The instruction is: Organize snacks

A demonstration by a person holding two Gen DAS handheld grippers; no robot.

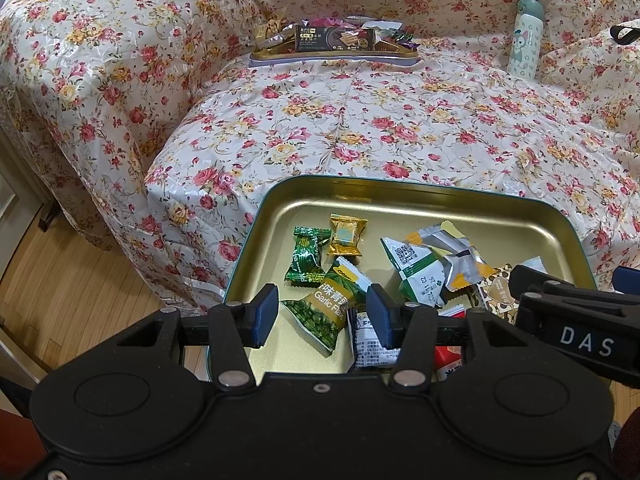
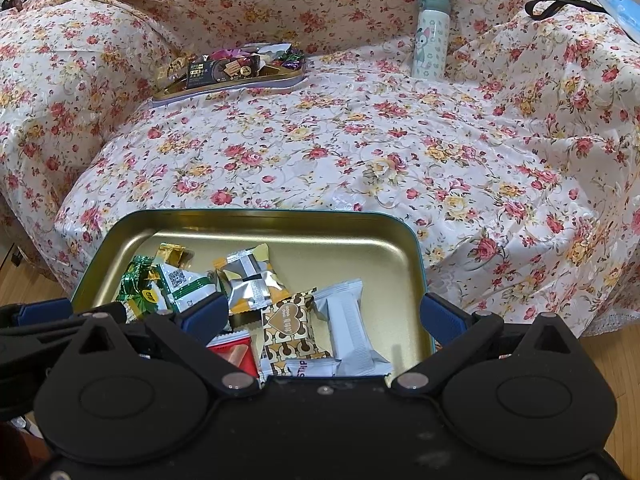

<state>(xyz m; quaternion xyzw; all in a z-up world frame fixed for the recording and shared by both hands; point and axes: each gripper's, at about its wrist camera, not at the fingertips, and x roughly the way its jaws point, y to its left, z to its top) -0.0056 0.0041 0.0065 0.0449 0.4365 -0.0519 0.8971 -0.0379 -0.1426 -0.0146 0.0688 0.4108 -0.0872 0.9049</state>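
Snacks in small crinkly wrappers lie in the gold metal tin (image 1: 400, 196) at the near edge of the flowery sofa cover (image 1: 400, 128). They look light and slippery, so we pinch one flat end. Our left gripper (image 1: 322, 312) and right gripper (image 2: 320, 316) hang open, holding nothing.

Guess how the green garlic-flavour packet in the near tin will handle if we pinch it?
The garlic-flavour packet looks pillowy and creased, so probably floppy and light. Its glossy film may slide between the pads. It lies overlapped with other wrappers in the tin, so neighbours may shift when it is lifted.
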